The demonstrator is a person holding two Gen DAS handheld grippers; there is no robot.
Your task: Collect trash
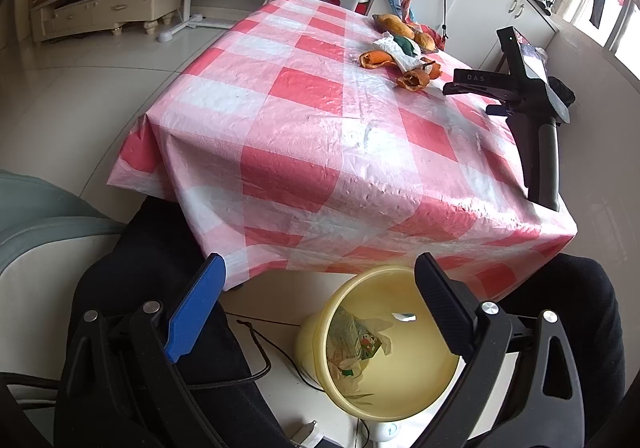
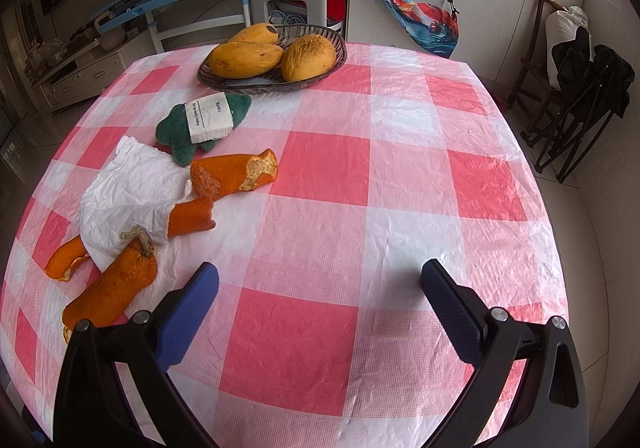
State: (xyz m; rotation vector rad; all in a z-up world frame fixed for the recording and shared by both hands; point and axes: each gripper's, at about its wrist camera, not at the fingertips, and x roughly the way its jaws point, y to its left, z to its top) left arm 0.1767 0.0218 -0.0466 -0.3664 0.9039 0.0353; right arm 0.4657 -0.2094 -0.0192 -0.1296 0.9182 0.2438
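Hovering gripper [image 2: 319,286] (spread) near peels [image 2: 234,174]

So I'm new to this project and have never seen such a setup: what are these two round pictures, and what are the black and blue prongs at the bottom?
A person holds a two-finger gripper in each hand, each carrying a wide-angle camera. One picture looks past the left gripper, open and empty, above a yellow bin on the floor that already holds some trash. The other looks past the right gripper, also open and empty, over the checked table. On it lie orange peels, a crumpled tissue, a green cloth and a basket of mangoes.
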